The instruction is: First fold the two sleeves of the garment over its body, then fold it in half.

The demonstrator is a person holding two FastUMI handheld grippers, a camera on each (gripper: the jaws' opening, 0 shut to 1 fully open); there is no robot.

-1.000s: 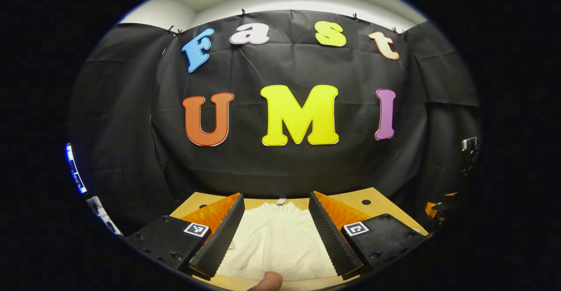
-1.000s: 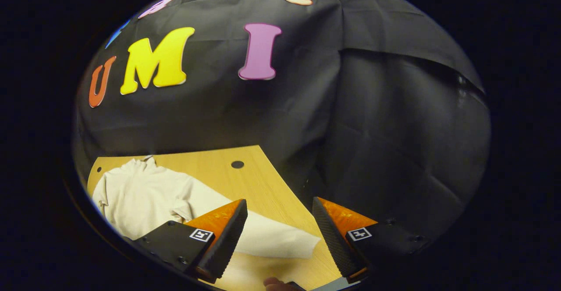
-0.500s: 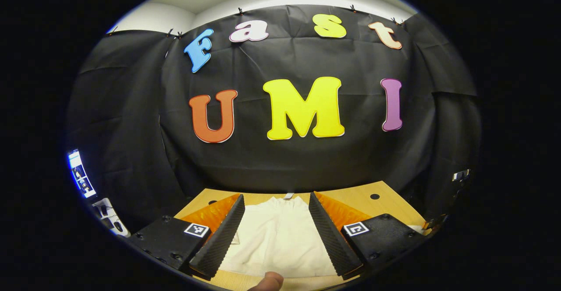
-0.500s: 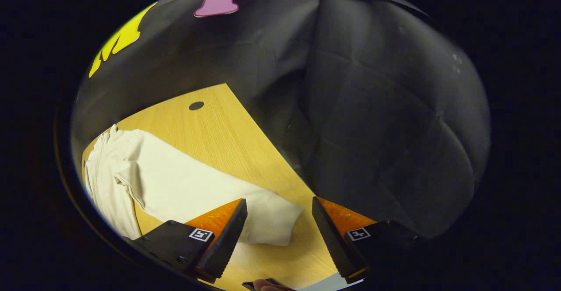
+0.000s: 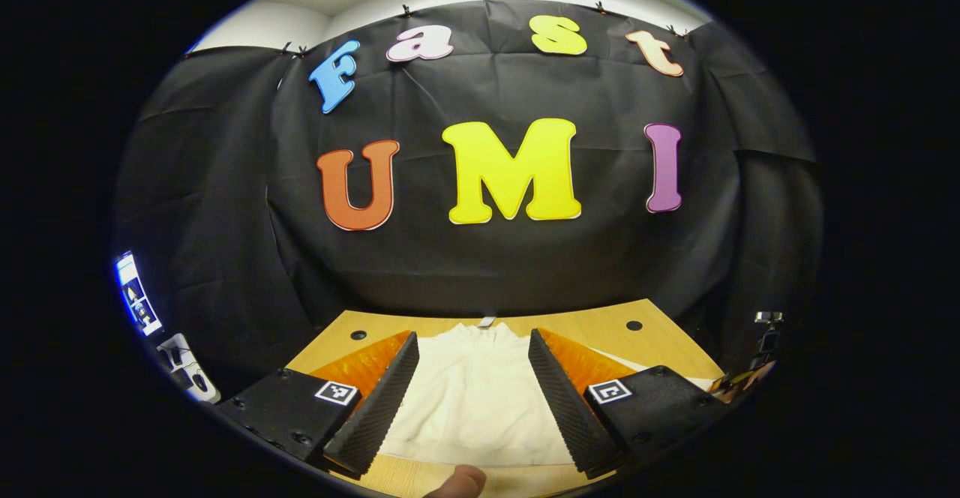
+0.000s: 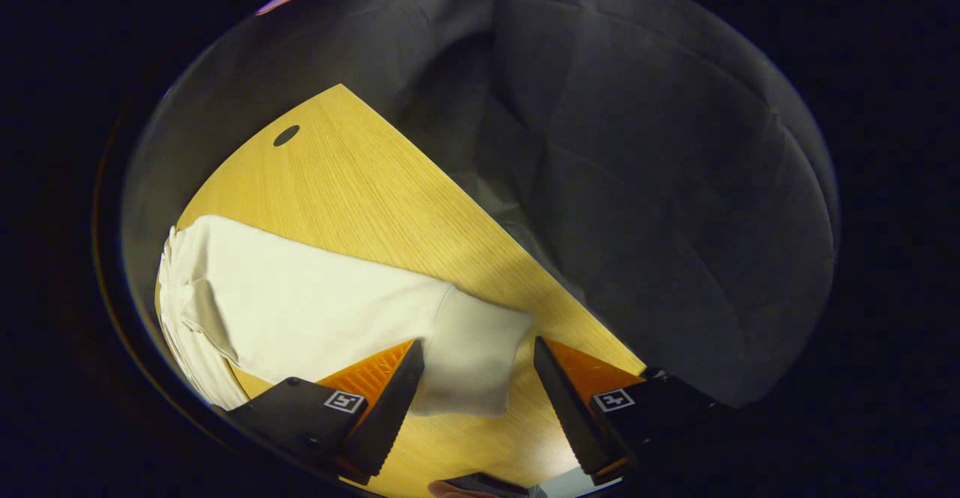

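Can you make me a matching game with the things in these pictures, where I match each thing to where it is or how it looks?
Things:
1. sleeve cuff
2. round hole
3. garment
4. left claw

Descriptions:
A. open above the garment's body
B. dark spot near the far corner of the wooden table
C. cream-coloured, spread flat on the table
D. lying between the open fingers of the right claw

Pairs: 1-D, 2-B, 3-C, 4-A
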